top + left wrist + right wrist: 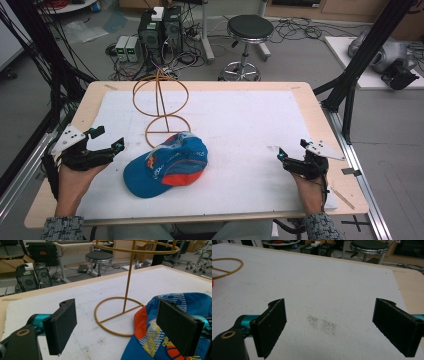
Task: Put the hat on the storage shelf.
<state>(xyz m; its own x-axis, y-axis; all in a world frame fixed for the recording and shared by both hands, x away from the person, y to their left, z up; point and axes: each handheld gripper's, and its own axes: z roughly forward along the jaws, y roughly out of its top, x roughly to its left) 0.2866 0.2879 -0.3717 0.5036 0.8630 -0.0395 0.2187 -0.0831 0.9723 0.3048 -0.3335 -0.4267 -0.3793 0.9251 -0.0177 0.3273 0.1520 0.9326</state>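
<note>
A blue cap (167, 165) with orange and white patches lies on the white mat (240, 130), brim toward the front left. Behind it stands a yellow wire stand (161, 100) with a round base (117, 315) and a ring top. My left gripper (111, 138) rests at the mat's left edge, open, just left of the cap; in the left gripper view the cap (170, 325) sits behind the right jaw. At the mat's right edge my right gripper (292, 150) is held open over bare mat (322, 290), with nothing between its jaws.
The mat lies on a wooden table (310, 100). Beyond the far edge stand a black stool (248, 30), computer boxes (160, 27) and floor cables. Black frame posts (370, 55) flank the table. A grey smudge (322, 325) marks the mat.
</note>
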